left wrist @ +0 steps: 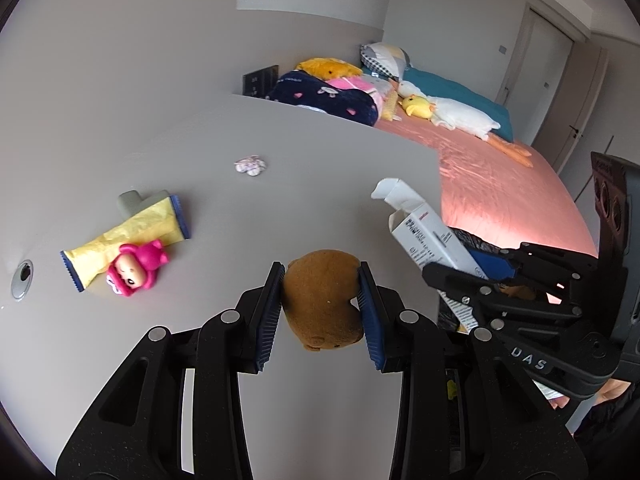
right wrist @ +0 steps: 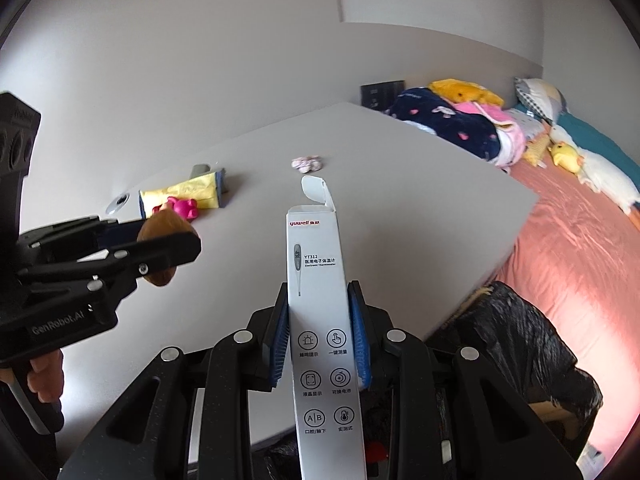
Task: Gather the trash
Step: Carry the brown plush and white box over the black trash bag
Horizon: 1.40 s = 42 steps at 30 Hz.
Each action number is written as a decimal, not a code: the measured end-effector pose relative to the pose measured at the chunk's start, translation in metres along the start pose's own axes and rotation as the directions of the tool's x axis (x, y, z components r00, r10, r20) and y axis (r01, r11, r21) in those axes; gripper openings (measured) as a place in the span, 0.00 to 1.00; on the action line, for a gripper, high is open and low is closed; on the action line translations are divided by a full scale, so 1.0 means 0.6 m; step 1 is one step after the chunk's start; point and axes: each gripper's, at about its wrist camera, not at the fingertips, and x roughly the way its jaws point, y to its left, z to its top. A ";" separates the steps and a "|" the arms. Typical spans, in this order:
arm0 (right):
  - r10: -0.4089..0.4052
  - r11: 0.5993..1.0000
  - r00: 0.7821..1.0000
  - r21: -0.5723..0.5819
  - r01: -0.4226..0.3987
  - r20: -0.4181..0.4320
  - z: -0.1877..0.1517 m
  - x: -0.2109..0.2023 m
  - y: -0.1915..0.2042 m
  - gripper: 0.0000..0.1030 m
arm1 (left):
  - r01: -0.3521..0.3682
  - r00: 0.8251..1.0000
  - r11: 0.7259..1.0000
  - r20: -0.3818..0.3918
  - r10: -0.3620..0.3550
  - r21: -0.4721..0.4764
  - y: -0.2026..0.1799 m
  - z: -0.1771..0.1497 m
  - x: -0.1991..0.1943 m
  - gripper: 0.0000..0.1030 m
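My left gripper (left wrist: 321, 285) is shut on a brown plush toy (left wrist: 322, 300) and holds it above the grey table (left wrist: 304, 184). It also shows in the right wrist view (right wrist: 168, 248). My right gripper (right wrist: 319, 334) is shut on a white thermometer box (right wrist: 318, 280) with its top flap open, held above the table's near edge; the box also shows in the left wrist view (left wrist: 428, 236). On the table lie a yellow wrapper (left wrist: 132, 236), a pink doll (left wrist: 136, 268) and a small crumpled wrapper (left wrist: 250, 165).
A black trash bag (right wrist: 532, 356) hangs open beside the table at the lower right. A bed (left wrist: 500, 184) with a pink sheet, plush toys and blankets stands past the table's right edge. A grey block (left wrist: 132, 202) lies under the yellow wrapper.
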 end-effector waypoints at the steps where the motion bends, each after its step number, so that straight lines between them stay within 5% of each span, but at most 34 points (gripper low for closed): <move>1: -0.004 1.000 1.000 0.007 0.004 0.005 -0.002 -0.005 -0.004 0.28 | 0.004 1.000 1.000 -0.001 -0.004 0.004 -0.006 0.000 0.001 0.35; 42: -0.224 0.952 0.972 0.232 0.202 0.073 -0.086 -0.144 -0.156 0.28 | 0.197 0.980 0.962 -0.058 -0.190 0.187 -0.199 0.013 0.050 0.35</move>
